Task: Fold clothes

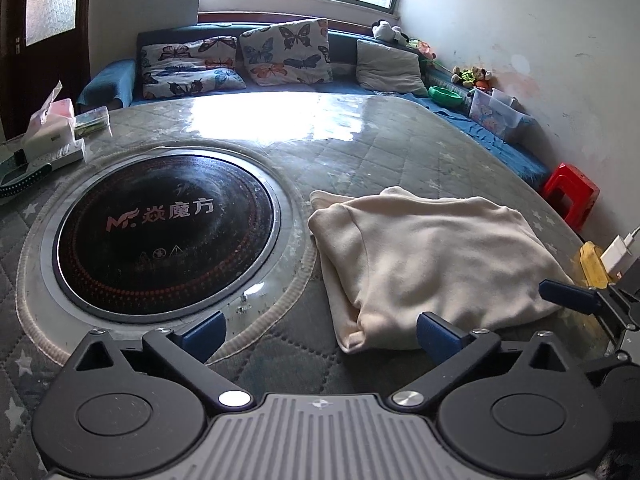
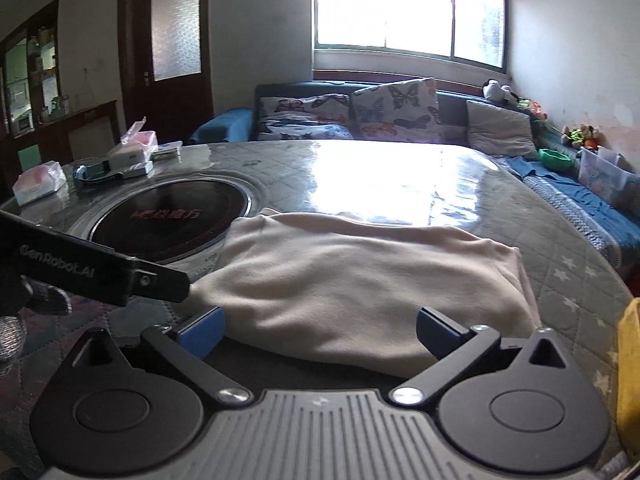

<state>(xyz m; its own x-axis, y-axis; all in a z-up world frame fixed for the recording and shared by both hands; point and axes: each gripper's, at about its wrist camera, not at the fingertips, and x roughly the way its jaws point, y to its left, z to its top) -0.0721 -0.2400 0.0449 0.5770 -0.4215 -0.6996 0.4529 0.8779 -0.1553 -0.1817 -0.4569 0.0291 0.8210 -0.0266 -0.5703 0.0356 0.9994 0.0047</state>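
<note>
Both claws, left (image 1: 320, 338) and right (image 2: 318, 330), gape empty beside folded cream garment (image 1: 432, 264). Hotplate (image 1: 164, 232) reads "焱魔方"; left claw's arm "GenRobot.AI".

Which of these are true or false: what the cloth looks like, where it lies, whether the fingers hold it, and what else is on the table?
1. The cream garment lies folded on the table. True.
2. The left gripper grips the garment. False: its fingers are spread apart, with nothing between them.
3. The garment covers the round black cooktop. False: it lies beside it.
4. The right gripper is open. True.
5. A red stool stands on the table. False: it stands beyond the table's edge.
</note>
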